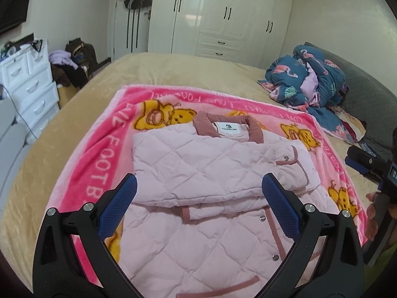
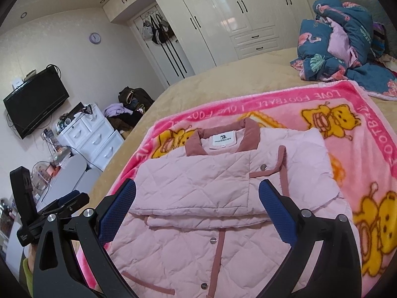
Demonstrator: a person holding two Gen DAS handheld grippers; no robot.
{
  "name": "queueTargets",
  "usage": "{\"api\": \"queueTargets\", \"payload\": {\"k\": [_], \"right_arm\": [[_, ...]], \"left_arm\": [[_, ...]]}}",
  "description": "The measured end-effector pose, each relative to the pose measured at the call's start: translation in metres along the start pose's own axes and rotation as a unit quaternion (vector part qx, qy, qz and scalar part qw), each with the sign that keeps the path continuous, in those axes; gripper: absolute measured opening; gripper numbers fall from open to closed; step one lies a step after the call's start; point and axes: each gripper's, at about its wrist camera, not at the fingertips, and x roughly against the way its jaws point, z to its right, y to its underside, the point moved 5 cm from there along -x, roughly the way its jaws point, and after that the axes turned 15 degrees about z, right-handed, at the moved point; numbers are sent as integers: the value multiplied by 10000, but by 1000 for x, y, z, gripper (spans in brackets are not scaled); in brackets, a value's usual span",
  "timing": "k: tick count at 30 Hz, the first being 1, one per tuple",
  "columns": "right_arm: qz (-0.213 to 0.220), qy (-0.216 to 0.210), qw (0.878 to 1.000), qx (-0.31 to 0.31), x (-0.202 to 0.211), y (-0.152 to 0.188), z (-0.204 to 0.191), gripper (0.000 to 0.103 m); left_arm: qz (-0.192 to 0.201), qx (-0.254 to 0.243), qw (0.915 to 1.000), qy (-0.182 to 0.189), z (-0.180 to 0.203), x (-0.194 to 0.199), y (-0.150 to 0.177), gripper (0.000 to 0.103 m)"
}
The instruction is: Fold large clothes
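Jacket: a pink quilted jacket [image 1: 198,173] lies on a pink bear blanket [image 1: 99,164] in the middle of the bed [image 1: 173,72]. Its collar [image 1: 223,124] points to the far edge of the bed.
Fold so far: both sleeves look tucked across the chest. The bottom half lies flat and open, near the close edge of the blanket.
Left gripper: the left gripper [image 1: 198,198] hangs over the lower part of the jacket. Its two blue pads [image 1: 280,211] are wide apart and hold nothing.
Right gripper: the right gripper [image 2: 198,206] is also over the lower part of the jacket. Its pads [image 2: 116,211] are wide apart too, with nothing between them.
Step now: I think the sleeves are done and the last fold comes next.
Next move: each gripper should go down to a bottom corner of the jacket, pinch it, and lift. Then both should carry the bottom edge up toward the collar, going together so the fold stays straight.
Watch out: the jacket is puffy, so a pinch may slip or grab the blanket as well.
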Motion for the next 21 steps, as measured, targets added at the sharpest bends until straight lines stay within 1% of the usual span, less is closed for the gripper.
{"api": "queueTargets", "payload": {"k": [6, 12, 21], "right_arm": [[154, -58, 9999, 46, 22, -6, -6, 99], [220, -163, 9996, 73, 40, -6, -13, 99], [263, -230, 9992, 181, 62, -3, -18, 99]], "left_arm": [[25, -109, 9999, -56, 3, 21, 3, 95], [70, -27, 10000, -1, 6, 37, 6, 95], [153, -102, 9998, -28, 15, 57, 12, 95]]}}
